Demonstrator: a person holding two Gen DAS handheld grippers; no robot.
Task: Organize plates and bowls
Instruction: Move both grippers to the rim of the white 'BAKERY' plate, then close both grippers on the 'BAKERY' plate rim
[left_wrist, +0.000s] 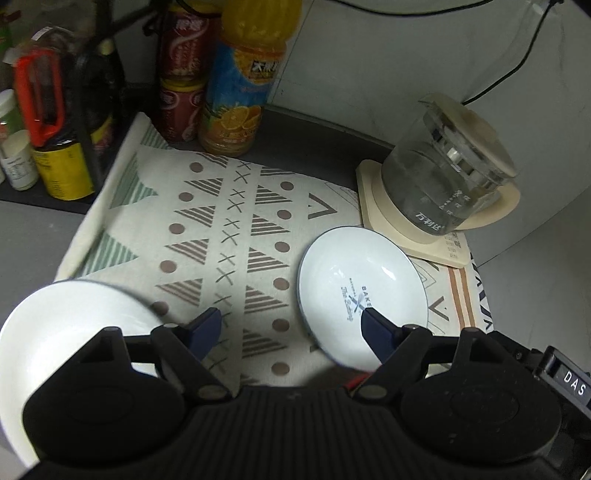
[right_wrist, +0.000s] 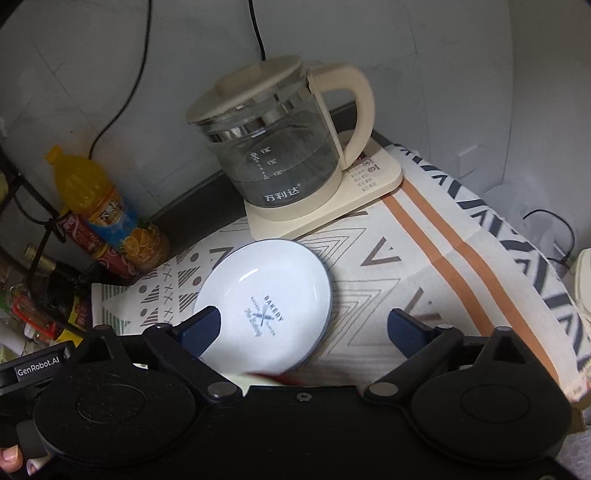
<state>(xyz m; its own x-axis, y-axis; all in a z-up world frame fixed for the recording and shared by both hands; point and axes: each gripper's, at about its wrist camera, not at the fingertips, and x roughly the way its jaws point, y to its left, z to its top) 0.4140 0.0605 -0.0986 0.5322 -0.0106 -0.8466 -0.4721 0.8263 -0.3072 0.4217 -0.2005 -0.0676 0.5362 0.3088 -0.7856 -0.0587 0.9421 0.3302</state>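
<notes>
A white plate with a thin blue rim and a "BAKERY" print (left_wrist: 360, 286) (right_wrist: 264, 297) lies on the patterned cloth (left_wrist: 229, 236) (right_wrist: 436, 258). A plain white bowl (left_wrist: 70, 325) sits at the lower left of the left wrist view, partly behind the gripper body. My left gripper (left_wrist: 291, 325) is open above the cloth; its right fingertip overlaps the plate's near rim and the bowl is beside its left finger. My right gripper (right_wrist: 308, 328) is open, with its left fingertip over the plate's near left part and its right finger over bare cloth.
A glass kettle with a cream lid (left_wrist: 448, 171) (right_wrist: 275, 147) stands on its cream base just behind the plate. An orange drink bottle (left_wrist: 240, 81) (right_wrist: 107, 206), red cans (left_wrist: 183, 70) and several sauce bottles (left_wrist: 62, 162) line the back left. A grey wall is behind.
</notes>
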